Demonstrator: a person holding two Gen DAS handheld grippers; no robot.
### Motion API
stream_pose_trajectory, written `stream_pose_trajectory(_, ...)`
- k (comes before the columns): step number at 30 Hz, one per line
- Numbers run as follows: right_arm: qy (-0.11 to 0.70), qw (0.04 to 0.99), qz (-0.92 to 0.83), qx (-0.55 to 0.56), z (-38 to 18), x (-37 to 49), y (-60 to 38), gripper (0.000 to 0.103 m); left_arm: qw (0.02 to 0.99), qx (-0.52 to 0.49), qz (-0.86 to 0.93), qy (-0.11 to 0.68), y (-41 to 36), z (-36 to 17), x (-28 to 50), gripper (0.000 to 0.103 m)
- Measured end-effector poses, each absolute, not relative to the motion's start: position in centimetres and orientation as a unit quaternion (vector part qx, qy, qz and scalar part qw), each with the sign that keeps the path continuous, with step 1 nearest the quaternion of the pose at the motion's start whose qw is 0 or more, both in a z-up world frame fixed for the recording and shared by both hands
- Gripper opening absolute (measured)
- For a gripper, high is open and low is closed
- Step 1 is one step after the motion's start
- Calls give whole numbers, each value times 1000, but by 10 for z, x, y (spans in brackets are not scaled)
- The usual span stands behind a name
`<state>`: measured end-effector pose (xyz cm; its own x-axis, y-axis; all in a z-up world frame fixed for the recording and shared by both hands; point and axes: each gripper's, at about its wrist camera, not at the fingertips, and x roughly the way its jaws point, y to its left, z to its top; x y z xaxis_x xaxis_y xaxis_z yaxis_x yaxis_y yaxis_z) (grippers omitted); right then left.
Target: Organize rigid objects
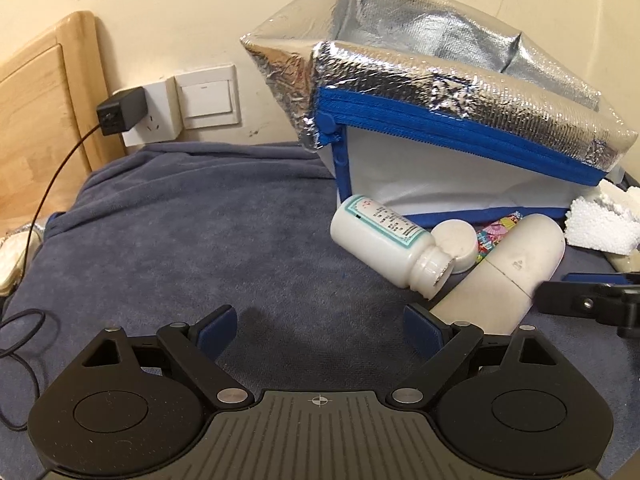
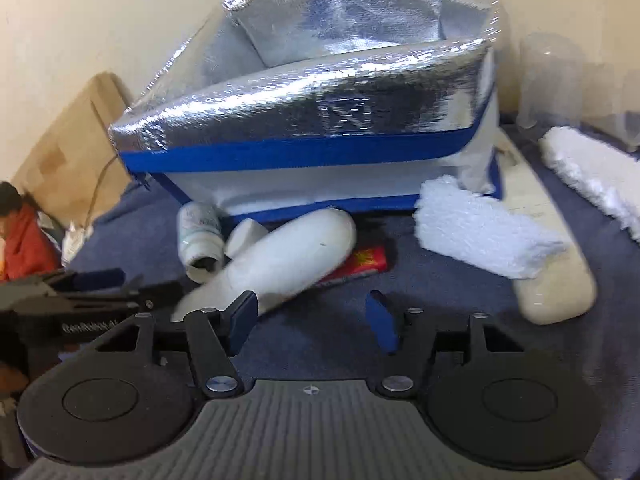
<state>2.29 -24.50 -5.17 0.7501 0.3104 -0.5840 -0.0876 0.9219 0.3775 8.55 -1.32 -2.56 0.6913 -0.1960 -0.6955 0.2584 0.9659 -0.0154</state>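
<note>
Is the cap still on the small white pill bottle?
No, the pill bottle lies on its side with its neck uncovered, and a loose white cap sits beside it.

Ahead of your left gripper (image 1: 320, 330) you have one insulated bag (image 1: 460, 92), silver-lined with blue trim. At its foot lie two white containers: one pill bottle (image 1: 384, 248) with its mouth open, and one larger capsule-shaped case (image 1: 508, 272) just right of your fingers. One loose white cap (image 1: 458, 242) sits between them, and one colourful packet (image 1: 496, 232) shows behind. From your right gripper (image 2: 316, 322) you can count two white foam pieces (image 2: 480, 236), ahead and to the right, plus one pale flat bar (image 2: 556, 292) beneath the nearer. One blue towel (image 1: 200, 240) underlies everything.
</note>
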Motion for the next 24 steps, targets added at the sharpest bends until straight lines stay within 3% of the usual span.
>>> stream_pose_trajectory(7, 323, 915, 101, 222, -55, 38, -230, 57, 916, 46, -126, 379, -11, -31, 89, 92)
stream_pose_trajectory(10, 323, 915, 99, 219, -53, 41, -224, 49, 915, 46, -128, 380, -10, -31, 90, 92)
stream_pose_trajectory(24, 285, 934, 111, 184, -42, 27, -218, 37, 916, 47, -152, 369, -12, -22, 79, 94)
